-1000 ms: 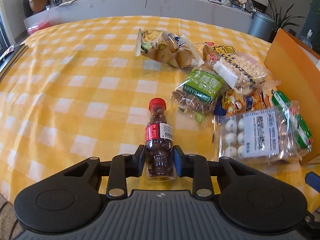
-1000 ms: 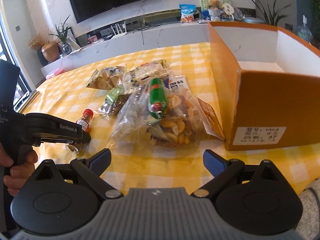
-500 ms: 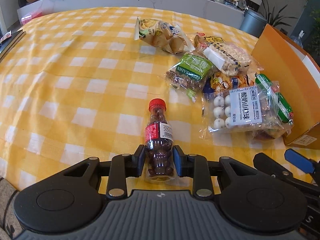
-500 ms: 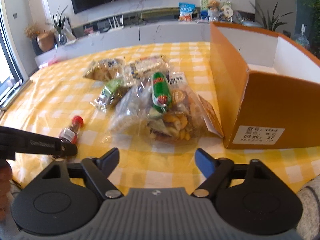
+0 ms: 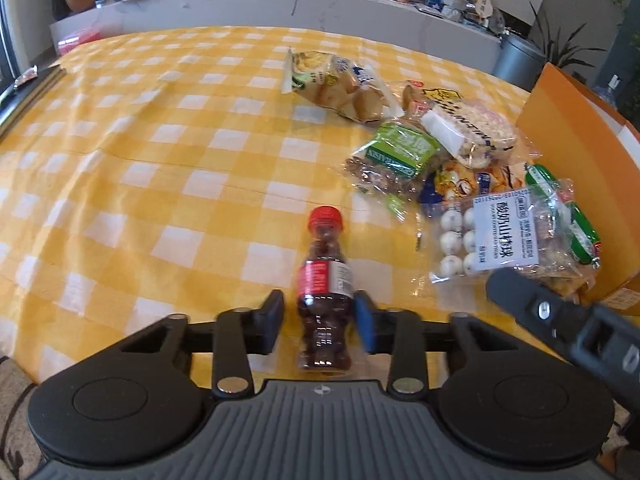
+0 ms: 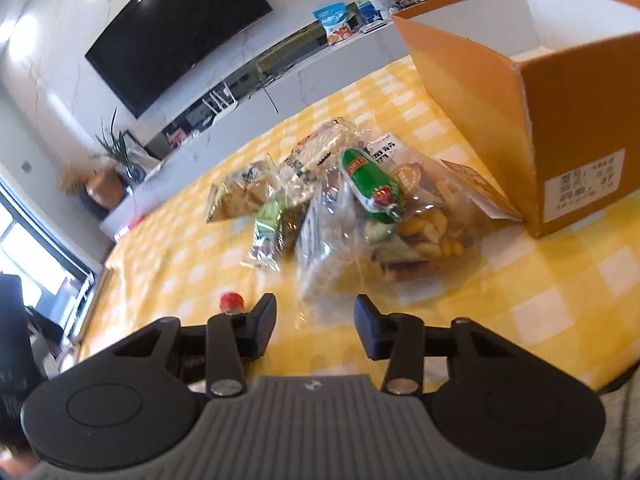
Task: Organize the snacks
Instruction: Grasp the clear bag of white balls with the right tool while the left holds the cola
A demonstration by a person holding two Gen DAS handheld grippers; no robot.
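Observation:
My left gripper (image 5: 319,322) stands around the lower half of a small red-capped bottle of dark candy (image 5: 325,288). Its jaws have parted, with a gap on the left side of the bottle. The bottle lies on the yellow checked tablecloth (image 5: 160,168). My right gripper (image 6: 316,330) is open and empty, low over the cloth in front of a clear bag of mixed snacks (image 6: 384,224). The bottle's red cap (image 6: 231,301) shows just left of it. An open orange box (image 6: 532,120) stands at the right. The right gripper's body (image 5: 560,320) shows in the left wrist view.
Several snack packs lie in a cluster beside the box: a bread bag (image 5: 340,84), a green raisin pack (image 5: 396,156), a white-ball pack (image 5: 492,236), a green sausage (image 5: 564,208). A counter (image 5: 280,8) runs behind the table. The table's near edge is just below the grippers.
The left jaws have opened off the bottle, which now rests on the cloth. The right gripper has tilted, swung left toward the bottle, and narrowed its jaws.

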